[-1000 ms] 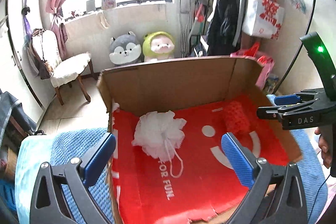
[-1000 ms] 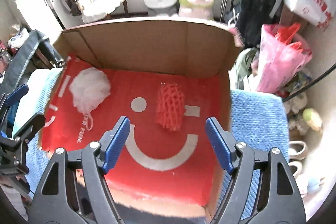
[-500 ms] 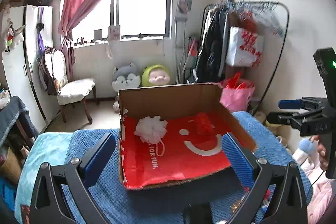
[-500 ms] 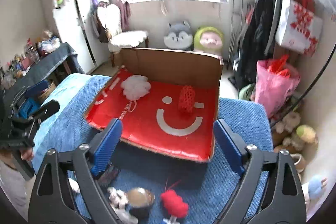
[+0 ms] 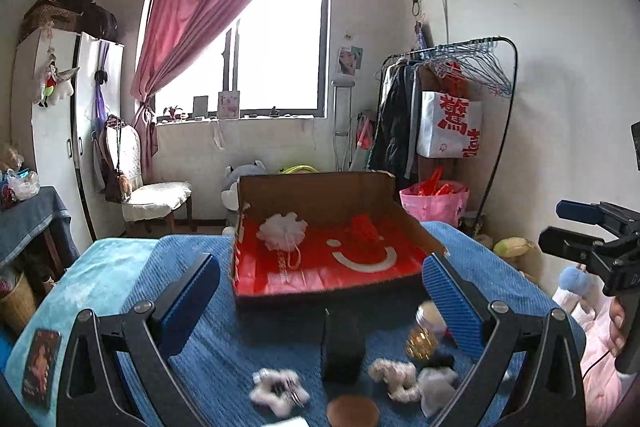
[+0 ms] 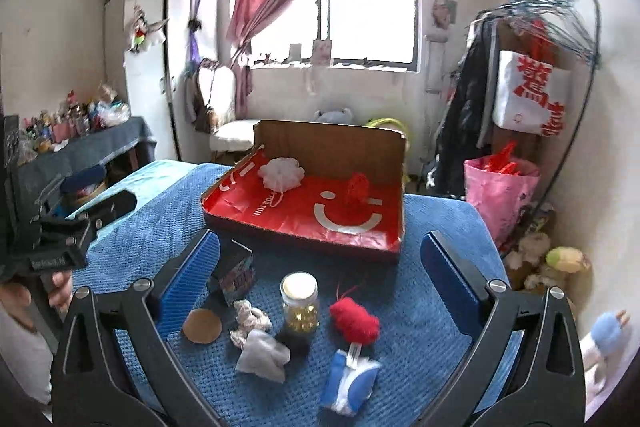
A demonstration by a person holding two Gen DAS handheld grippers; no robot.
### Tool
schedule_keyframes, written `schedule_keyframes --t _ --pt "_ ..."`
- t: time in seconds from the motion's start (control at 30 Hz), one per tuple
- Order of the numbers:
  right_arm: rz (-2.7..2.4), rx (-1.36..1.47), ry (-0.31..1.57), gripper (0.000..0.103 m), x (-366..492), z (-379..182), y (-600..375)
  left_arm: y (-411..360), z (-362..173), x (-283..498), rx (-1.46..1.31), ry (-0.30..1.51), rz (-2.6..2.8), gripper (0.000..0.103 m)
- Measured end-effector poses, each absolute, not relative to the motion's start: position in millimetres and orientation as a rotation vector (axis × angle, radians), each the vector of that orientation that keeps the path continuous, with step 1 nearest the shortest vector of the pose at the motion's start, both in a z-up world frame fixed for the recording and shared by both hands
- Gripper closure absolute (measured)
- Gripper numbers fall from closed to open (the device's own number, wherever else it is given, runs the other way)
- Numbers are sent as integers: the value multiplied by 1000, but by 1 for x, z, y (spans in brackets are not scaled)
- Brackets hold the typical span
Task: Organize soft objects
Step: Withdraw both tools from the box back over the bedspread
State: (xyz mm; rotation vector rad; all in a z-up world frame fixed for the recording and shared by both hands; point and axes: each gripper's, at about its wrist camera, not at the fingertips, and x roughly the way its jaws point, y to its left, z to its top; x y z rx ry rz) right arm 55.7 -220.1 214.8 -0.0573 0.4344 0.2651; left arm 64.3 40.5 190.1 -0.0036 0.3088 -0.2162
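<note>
A cardboard box (image 6: 332, 147) with a red lining stands on the blue blanket. It holds a white mesh pouf (image 6: 281, 174) and a red mesh roll (image 6: 357, 189). In front of the box lie a red fluffy ball (image 6: 356, 319), a cream scrunchie (image 6: 250, 319), a white cloth (image 6: 262, 355) and a blue-and-white piece (image 6: 352, 383). My right gripper (image 6: 320, 239) hovers over these, its jaws opening with nothing between them. My left gripper (image 5: 320, 263) is open and bare, short of the box (image 5: 316, 191), above a white fluffy scrunchie (image 5: 280, 391).
A glass jar (image 6: 300, 303), a brown disc (image 6: 202, 325) and a small dark box (image 6: 236, 271) stand among the soft things. A pink bag (image 6: 500, 195) and a clothes rack (image 6: 532, 75) are at the right. A chair (image 5: 154, 199) stands by the window.
Both grippers have drawn back from the box, which now looks smaller and farther. The loose things on the blanket have come into view. The right jaws have spread wider.
</note>
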Motion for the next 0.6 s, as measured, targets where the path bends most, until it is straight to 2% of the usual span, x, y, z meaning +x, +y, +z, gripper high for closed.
schedule_keyframes --t 0.37,0.6 --pt "153 -40 423 0 22 139 -210 14 126 23 27 316 -193 0" --pt "141 -23 522 0 31 97 -212 14 93 26 7 400 -203 0"
